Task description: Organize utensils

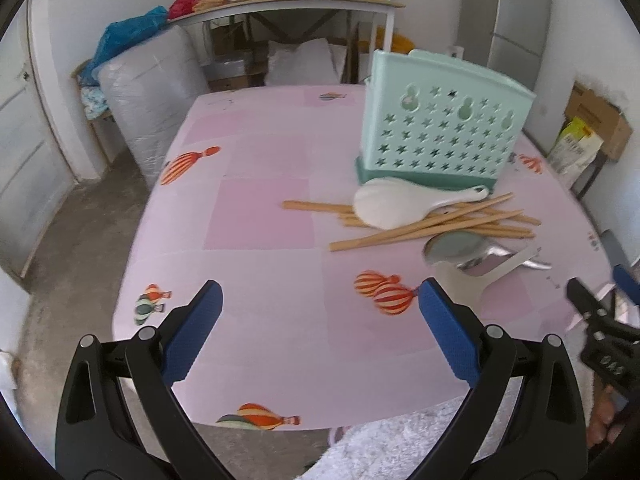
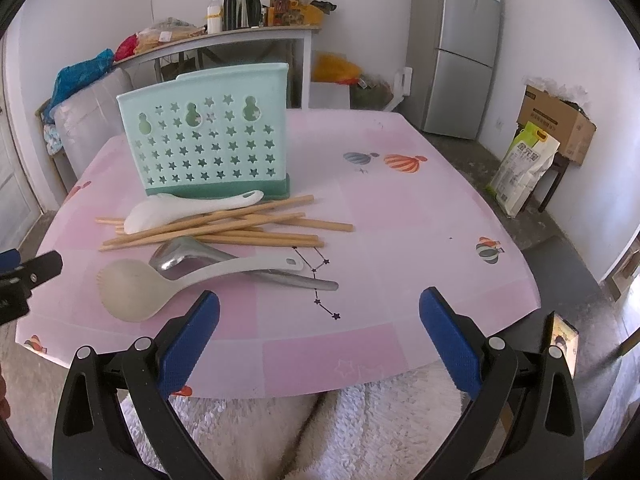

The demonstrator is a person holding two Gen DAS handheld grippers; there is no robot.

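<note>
Both tongs gape wide with nothing between their blue pads. Left tongs (image 1: 320,336) hover over the near edge of the surface (image 1: 256,216), aimed level toward 12 o'clock; right tongs (image 2: 320,340) hang likewise at the near edge, above white fleecy cloth (image 2: 360,432) at 6 o'clock. In the right view, part of the left tool shows at 9 o'clock; in the left view, the right tool shows at 4 o'clock.

Nearest the right tongs, at 11 o'clock, lies a beige rice paddle (image 2: 132,292), bowl to the left, its pale handle running right. It crosses over a steel spoon (image 2: 188,256), whose handle reaches right toward 12 o'clock. Just beyond is a loose heap of wooden chopsticks (image 2: 224,228), mostly lying left to right, some crossing each other. On top of the heap's left part rests a white spoon (image 2: 160,210), bowl left, handle pointing right.

Farthest, touching or just behind the white spoon, stands a mint holder (image 2: 212,144), upright, pierced with star holes and three gourd-shaped openings, on a darker green base. From the left view the whole group sits at 1 to 2 o'clock.

Pink cloth with balloon prints covers the surface.
</note>
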